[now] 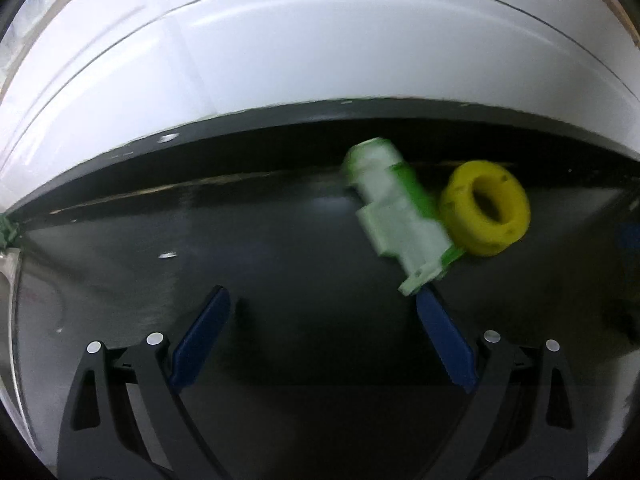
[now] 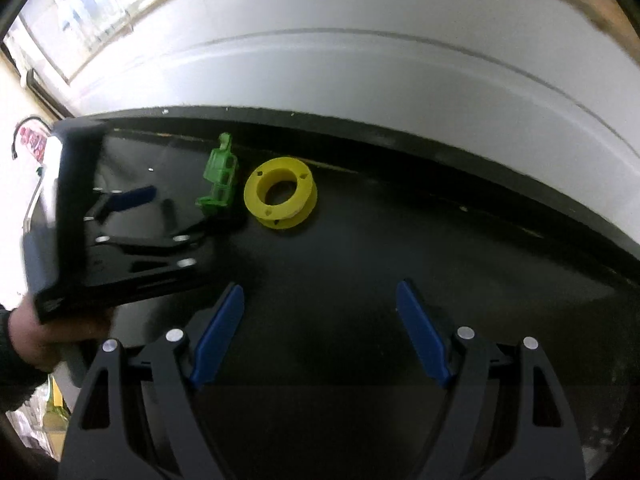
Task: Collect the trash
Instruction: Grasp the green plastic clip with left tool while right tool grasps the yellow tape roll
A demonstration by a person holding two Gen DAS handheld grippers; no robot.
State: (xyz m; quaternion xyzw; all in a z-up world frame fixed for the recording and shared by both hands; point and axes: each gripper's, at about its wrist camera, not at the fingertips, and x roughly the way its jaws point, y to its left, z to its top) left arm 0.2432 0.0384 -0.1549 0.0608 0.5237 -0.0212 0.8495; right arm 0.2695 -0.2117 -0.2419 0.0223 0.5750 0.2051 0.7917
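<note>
Blue-padded fingers of the left gripper (image 1: 322,312) stand spread with nothing between them, tilted steeply down over the black tabletop (image 1: 260,248). Its right fingertip (image 1: 430,300) sits just beside the near end of the green-and-white plastic piece (image 1: 394,216), whose long axis runs away from the tongs toward the white wall (image 1: 320,48). Touching that piece's far side, or just beside it, lies the yellow plastic spool (image 1: 486,212), flat on its face. Also spread and empty, the right gripper (image 2: 320,296) hangs farther back, so the left looks nearer. A hand (image 2: 44,336) grips the left tool.
</note>
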